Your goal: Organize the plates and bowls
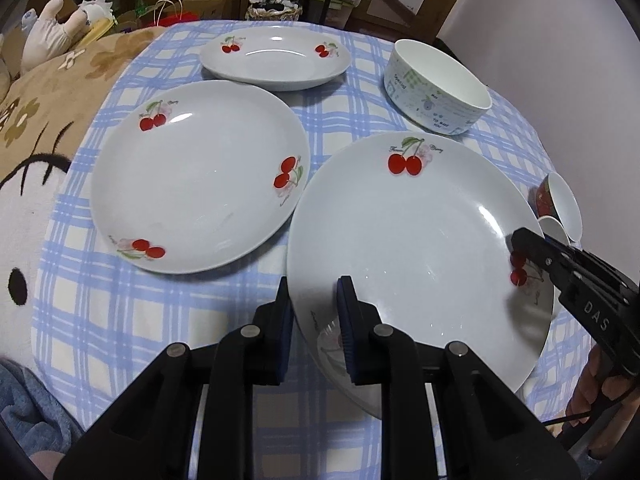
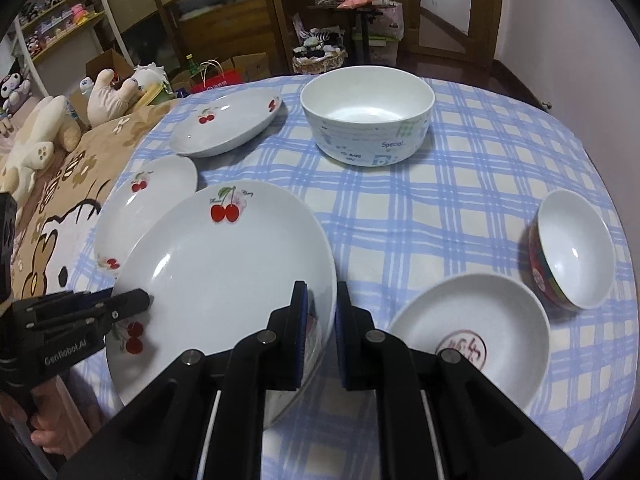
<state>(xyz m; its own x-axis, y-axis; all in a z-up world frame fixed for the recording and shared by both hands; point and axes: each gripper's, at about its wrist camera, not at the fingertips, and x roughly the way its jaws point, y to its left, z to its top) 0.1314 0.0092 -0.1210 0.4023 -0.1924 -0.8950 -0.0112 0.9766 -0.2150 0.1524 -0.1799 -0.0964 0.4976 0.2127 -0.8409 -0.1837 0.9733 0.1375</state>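
Blue-and-white checked cloth (image 2: 460, 216) covers the table, with wooden shelving, cardboard boxes and plush toys (image 2: 108, 96) crowding the room beyond its far edge. Taking the large cherry plate (image 1: 412, 240) as the landmark: it sits tilted, its near edge raised off the cloth, gripped on two sides. The left gripper (image 1: 314, 320) is clamped on its near-left rim, one blue pad inside the plate and one under the outside. The right gripper (image 2: 322, 320) is clamped likewise on the opposite rim, seen in the left wrist view as a black arm crossing the plate's right edge.

Just beside the plate on its left lies a second cherry plate (image 1: 200, 176), flat on the cloth, the two rims nearly touching. Beyond that, farther back, rests a third cherry plate (image 1: 276, 56). Behind the landmark plate and to its right stands a deep white bowl (image 2: 368, 116) with printed lettering, well apart. To the plate's right, near the right gripper, sits a shallow white dish (image 2: 472, 332) with a red mark in its bottom, and past it a small bowl (image 2: 572, 248) with a red patterned outside.

The held plate is glossy white, wide and shallow, with pairs of red cherries on green stems printed around the inner rim.
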